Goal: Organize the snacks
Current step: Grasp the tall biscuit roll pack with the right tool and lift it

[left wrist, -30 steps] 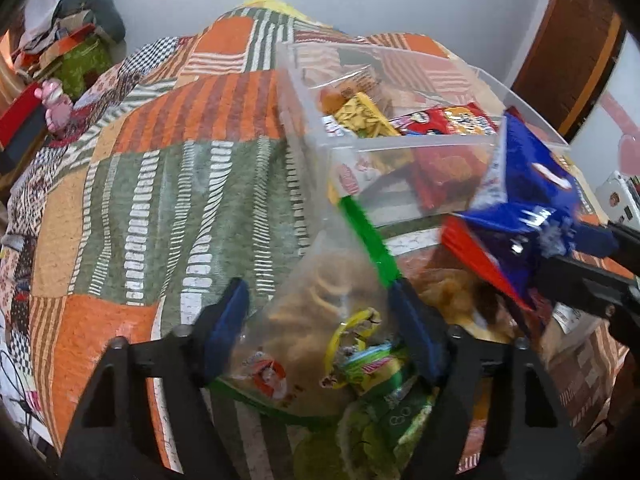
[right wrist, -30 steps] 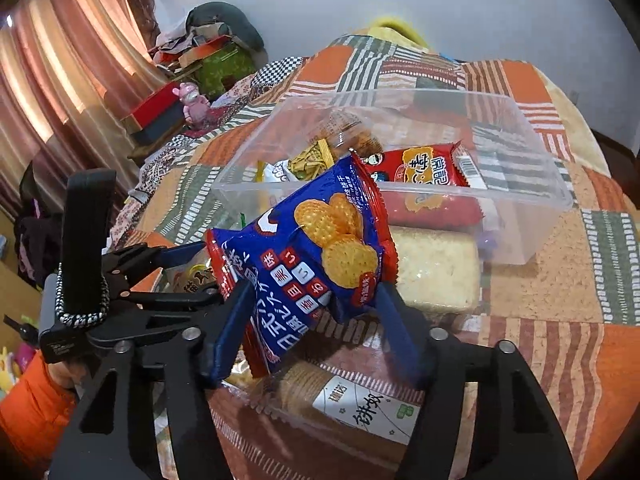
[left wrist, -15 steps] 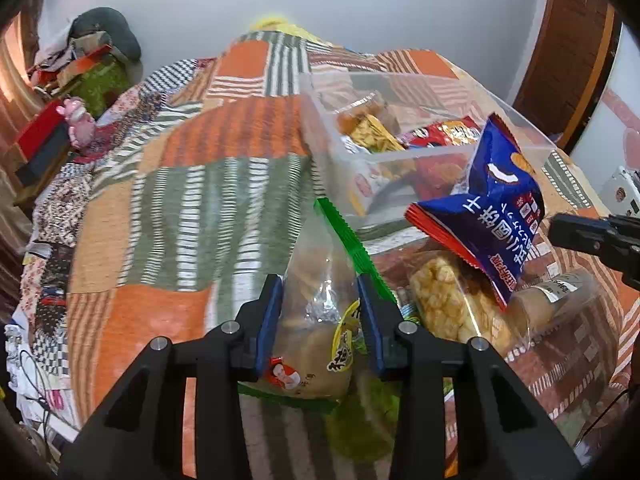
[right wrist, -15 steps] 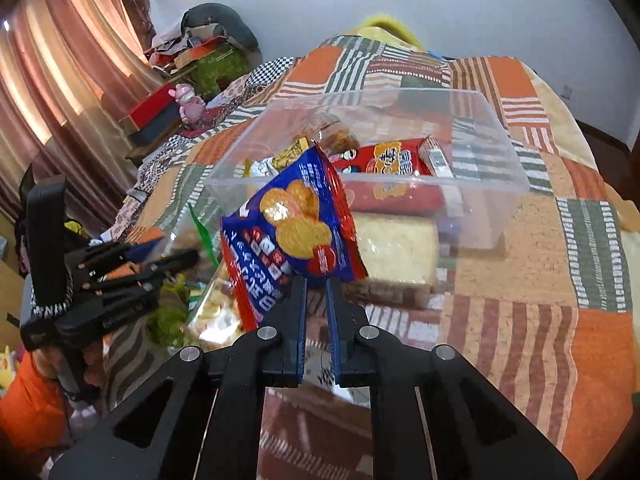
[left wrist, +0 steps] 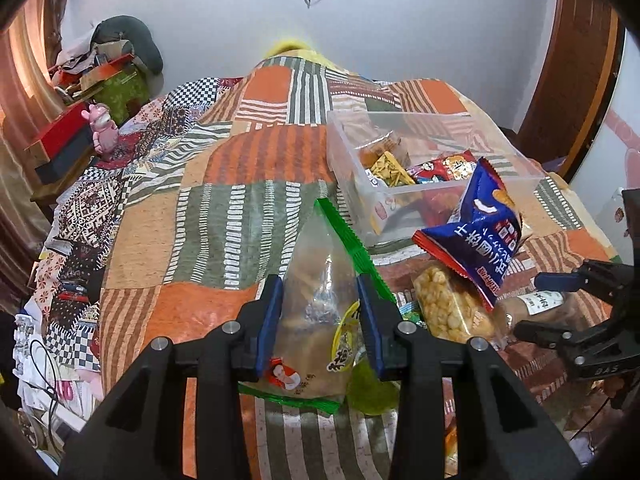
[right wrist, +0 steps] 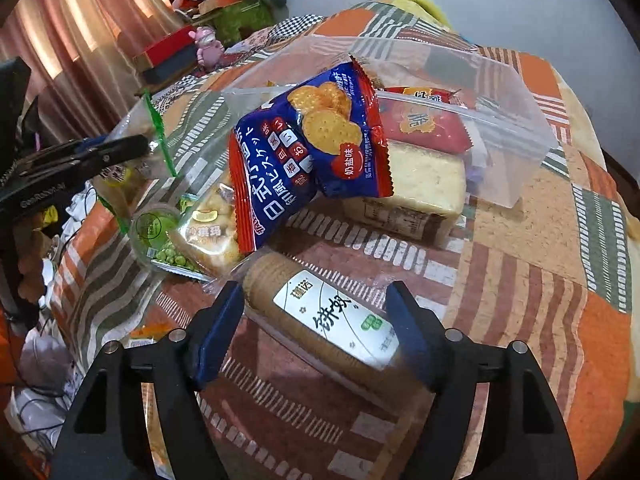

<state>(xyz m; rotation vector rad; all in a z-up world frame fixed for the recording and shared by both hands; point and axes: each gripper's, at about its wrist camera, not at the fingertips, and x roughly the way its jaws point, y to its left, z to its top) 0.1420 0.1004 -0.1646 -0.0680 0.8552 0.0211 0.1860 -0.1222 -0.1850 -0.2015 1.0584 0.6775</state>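
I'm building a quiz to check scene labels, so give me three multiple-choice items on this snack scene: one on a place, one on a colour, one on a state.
1. Where is the red packet?
A. inside the clear bin
B. on the floor
C. in a gripper

2. What colour is the seal strip on the clear bag held by the left gripper?
A. red
B. green
C. yellow

3. How is the right gripper?
A. shut on the blue packet
B. shut on nothing
C. open

Key:
1 A, since the packet lies within the bin's walls in both views.
2 B, since the strip along the bag's edge is green.
3 C, since its fingers stand wide apart in the right wrist view.
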